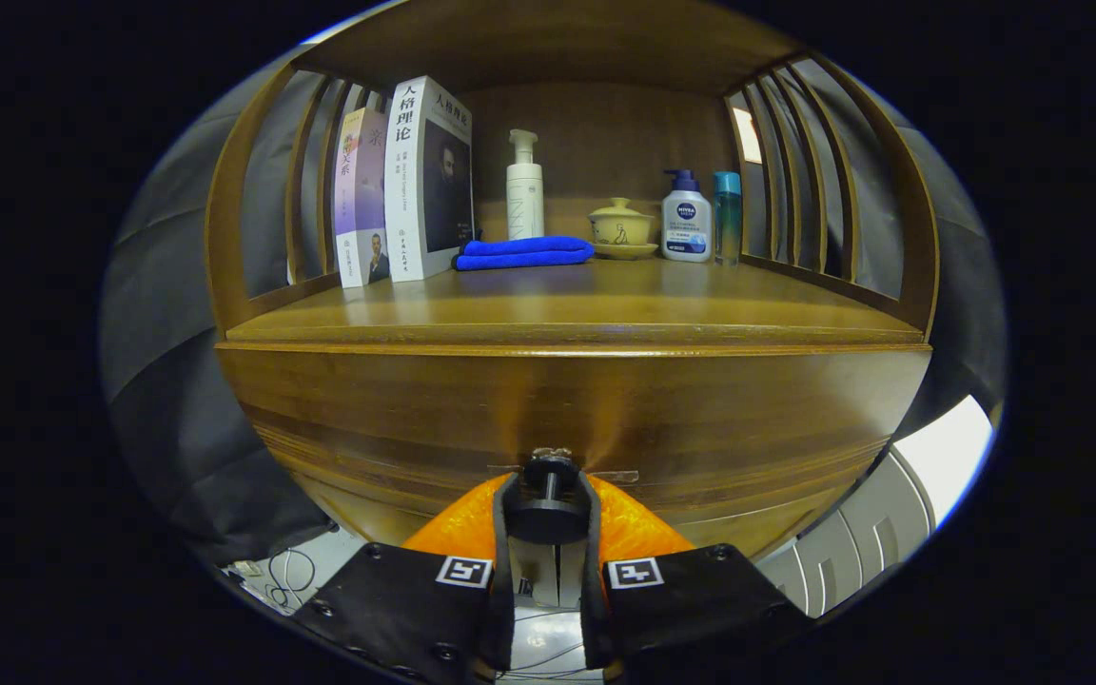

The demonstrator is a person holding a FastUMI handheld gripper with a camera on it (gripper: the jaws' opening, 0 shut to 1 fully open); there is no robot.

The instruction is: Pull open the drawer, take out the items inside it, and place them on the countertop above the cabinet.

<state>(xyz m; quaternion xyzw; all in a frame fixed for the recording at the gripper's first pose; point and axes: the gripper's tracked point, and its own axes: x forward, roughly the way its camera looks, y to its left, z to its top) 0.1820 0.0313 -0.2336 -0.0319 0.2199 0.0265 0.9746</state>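
Observation:
A wooden cabinet faces me, its drawer front (567, 409) spanning the width below the countertop (567, 304). A dark round knob (548, 495) sticks out from the middle of the drawer front. My gripper (548, 509) is shut on that knob, one finger pressing on each side of it. The drawer front sits flush with the cabinet, and the inside of the drawer is hidden.
On the countertop stand two books (405, 181) at the left, a folded blue cloth (524, 252), a white pump bottle (524, 185), a lidded ceramic bowl (621, 228), a white-and-blue pump bottle (686, 219) and a teal bottle (727, 214). Slatted wooden sides enclose the shelf.

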